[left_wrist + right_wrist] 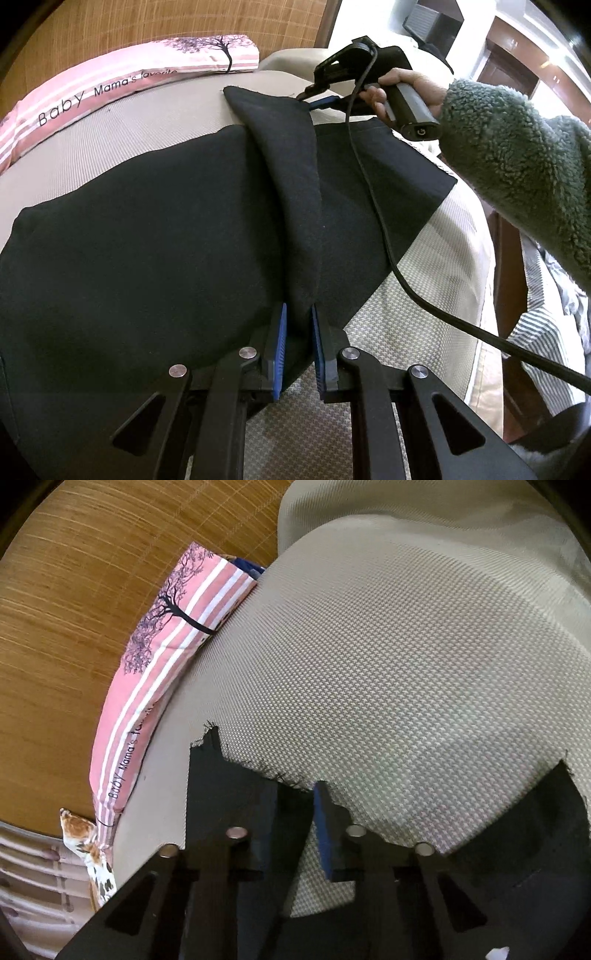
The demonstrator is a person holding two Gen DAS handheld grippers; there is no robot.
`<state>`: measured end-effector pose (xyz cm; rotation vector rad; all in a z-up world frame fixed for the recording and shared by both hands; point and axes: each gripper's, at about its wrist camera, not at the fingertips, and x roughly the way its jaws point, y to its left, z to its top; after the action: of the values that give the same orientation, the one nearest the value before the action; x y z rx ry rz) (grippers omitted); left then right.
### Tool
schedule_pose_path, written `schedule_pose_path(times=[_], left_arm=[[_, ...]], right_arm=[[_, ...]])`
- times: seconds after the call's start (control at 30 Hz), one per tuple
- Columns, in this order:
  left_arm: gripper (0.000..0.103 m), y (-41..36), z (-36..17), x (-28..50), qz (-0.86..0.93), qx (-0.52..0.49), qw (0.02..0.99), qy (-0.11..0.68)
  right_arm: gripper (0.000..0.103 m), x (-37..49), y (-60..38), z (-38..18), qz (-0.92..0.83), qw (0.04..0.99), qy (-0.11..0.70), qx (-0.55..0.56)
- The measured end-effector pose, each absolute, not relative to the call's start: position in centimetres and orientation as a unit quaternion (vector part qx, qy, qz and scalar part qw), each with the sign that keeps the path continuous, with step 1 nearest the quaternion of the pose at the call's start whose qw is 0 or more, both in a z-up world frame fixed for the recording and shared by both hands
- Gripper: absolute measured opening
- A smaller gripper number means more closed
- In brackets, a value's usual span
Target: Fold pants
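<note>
Black pants lie spread on a beige woven bed cover. My left gripper is shut on a raised ridge of the pants' fabric that runs away from me. At its far end my right gripper, held by a hand in a green fleece sleeve, grips the same fold. In the right wrist view, my right gripper pinches a frayed black edge of the pants between its blue pads; another black part lies at the lower right.
A pink striped pillow printed "Baby Mama's favorite" lies along the far side of the bed, also in the right wrist view. A woven wooden headboard is behind it. A black cable trails over the pants. Striped bedding is at right.
</note>
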<state>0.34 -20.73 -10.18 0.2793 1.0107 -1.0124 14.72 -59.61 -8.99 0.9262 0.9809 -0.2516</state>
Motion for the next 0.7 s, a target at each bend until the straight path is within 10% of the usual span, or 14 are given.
schedule_pose_path(times=[0.7], left_arm=[[0.015, -21.5, -9.8, -0.6, -0.451, 0.162, 0.753, 0.45]], right_arm=[[0.003, 1.8, -60.6, 1.4, -0.17, 0.83, 0.346, 0.404]])
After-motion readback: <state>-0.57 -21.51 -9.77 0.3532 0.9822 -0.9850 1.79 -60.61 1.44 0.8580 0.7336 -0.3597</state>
